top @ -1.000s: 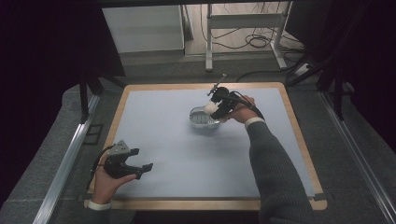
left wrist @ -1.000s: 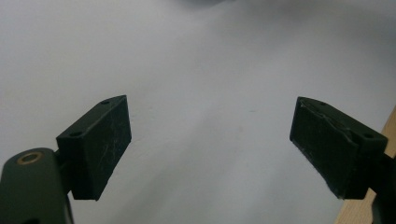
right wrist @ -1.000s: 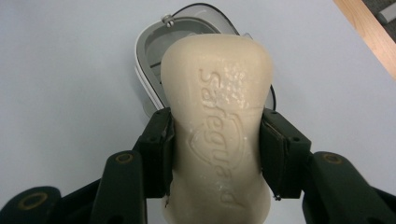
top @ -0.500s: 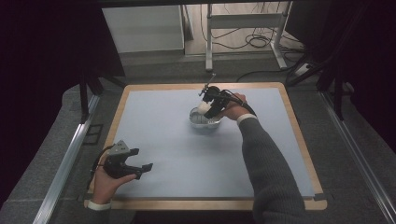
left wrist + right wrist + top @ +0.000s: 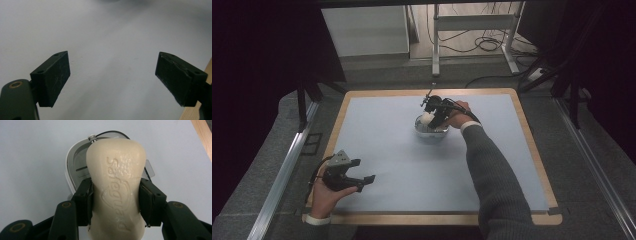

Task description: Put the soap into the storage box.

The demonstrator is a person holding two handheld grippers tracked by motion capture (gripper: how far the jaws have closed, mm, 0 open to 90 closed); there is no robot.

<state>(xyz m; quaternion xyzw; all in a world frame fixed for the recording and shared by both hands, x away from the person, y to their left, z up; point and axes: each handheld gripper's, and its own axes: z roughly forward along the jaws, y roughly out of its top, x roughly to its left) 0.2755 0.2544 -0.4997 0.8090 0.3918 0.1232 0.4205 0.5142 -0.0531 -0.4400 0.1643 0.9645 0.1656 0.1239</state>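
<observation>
- Between the two black jaws of the right claw (image 5: 115,195) we see a cream bar of soap (image 5: 116,182), pinched at its waist from both sides; the right gripper view shows the word "Safeguard" moulded into its face.
- Under the far end of the bar that same view shows a soap dish (image 5: 75,167), white-rimmed with a grey slotted inside; whether the bar touches the dish we cannot tell.
- From the high view we get what the close one lacks: the right claw (image 5: 432,117) and the pale soap (image 5: 427,119) sit above the dish (image 5: 430,131), which stands toward the far middle of the light blue mat (image 5: 412,165).
- The high view also shows the grey sleeve (image 5: 492,170) that reaches in from the lower right to that claw.
- Outward, the mat covers the desk (image 5: 532,150), whose wooden border frames it.
- Near the front left corner the left claw (image 5: 362,182) rests low over the mat in a hand (image 5: 327,192), well apart from the dish.
- In the left gripper view we see the left claw (image 5: 112,75) with its jaws spread wide, bare mat between them and a strip of wooden edge at the lower right.
</observation>
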